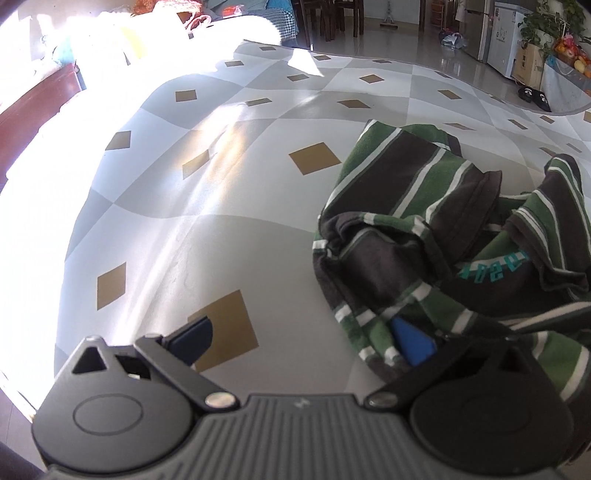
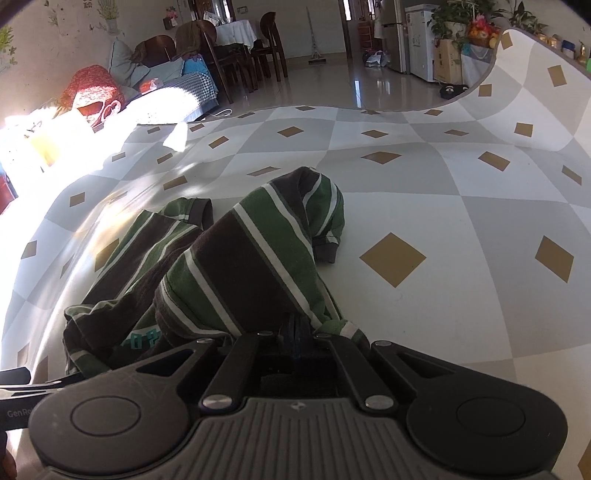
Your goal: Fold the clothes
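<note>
Slippage threatened: the right gripper (image 2: 295,332) pinched a thin bunched edge of the crumpled green, brown and white striped knit garment (image 2: 236,258); the left gripper (image 1: 301,341) gaped, holding nothing.

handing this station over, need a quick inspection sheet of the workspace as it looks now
surface: table cover with grey and white checks and tan diamonds, strong sun glare on its left part.
job's things: one green, brown and white striped shirt, crumpled, not yet folded.
clutter: nothing seen on the cover besides the shirt.
grippers: left claw open, one finger on the shirt's edge; right claw shut on a raised fold of the shirt.
cables: nothing seen on the table.
surroundings: dining chairs, a sofa with cushions, a white fridge, potted plants, slippers on a glossy floor.
</note>
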